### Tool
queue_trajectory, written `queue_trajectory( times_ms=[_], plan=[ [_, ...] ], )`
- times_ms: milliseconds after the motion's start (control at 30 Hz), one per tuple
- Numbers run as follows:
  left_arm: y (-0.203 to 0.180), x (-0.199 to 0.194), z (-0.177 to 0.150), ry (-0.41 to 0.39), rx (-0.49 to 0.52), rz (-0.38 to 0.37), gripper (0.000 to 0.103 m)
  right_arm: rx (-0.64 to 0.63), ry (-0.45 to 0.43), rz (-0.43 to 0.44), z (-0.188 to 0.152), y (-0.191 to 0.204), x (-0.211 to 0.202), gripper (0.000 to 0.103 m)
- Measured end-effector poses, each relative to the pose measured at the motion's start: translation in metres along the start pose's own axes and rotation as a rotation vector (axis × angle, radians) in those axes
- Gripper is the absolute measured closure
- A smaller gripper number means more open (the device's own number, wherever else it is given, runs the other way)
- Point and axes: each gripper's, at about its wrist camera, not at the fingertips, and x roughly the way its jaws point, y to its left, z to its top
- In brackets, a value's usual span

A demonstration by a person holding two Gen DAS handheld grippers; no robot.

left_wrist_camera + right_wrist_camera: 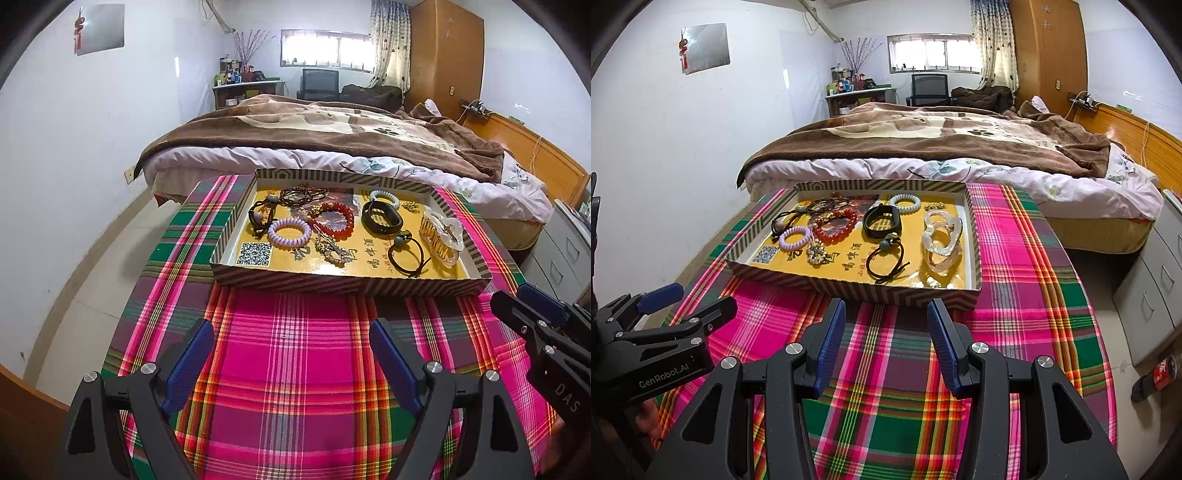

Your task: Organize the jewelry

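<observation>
Both claws empty, jaws apart: left claw (291, 354) wide, right claw (886, 341) narrower, hovering over the plaid surface (295, 369). All jewelry already lies inside the striped tray (332, 284); looks done or unstarted.

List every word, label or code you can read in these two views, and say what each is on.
"DAS": on the right gripper body, left wrist view.
"GenRobot.AI": on the left gripper body, right wrist view.
QR code: printed on the tray floor, not decodable.
Chinese calligraphy: tray floor, partly covered by jewelry, not readable with confidence.
</observation>
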Motion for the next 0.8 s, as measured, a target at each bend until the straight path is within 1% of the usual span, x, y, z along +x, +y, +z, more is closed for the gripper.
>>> queue_trajectory(
  times_ms=[800],
  plan=[
    [0.005, 0.016, -0.002, 0.027, -0.015, 0.007, 0.017, 0.001, 0.018, -0.004, -0.004, 0.0, 0.009, 0.056]
  ],
)
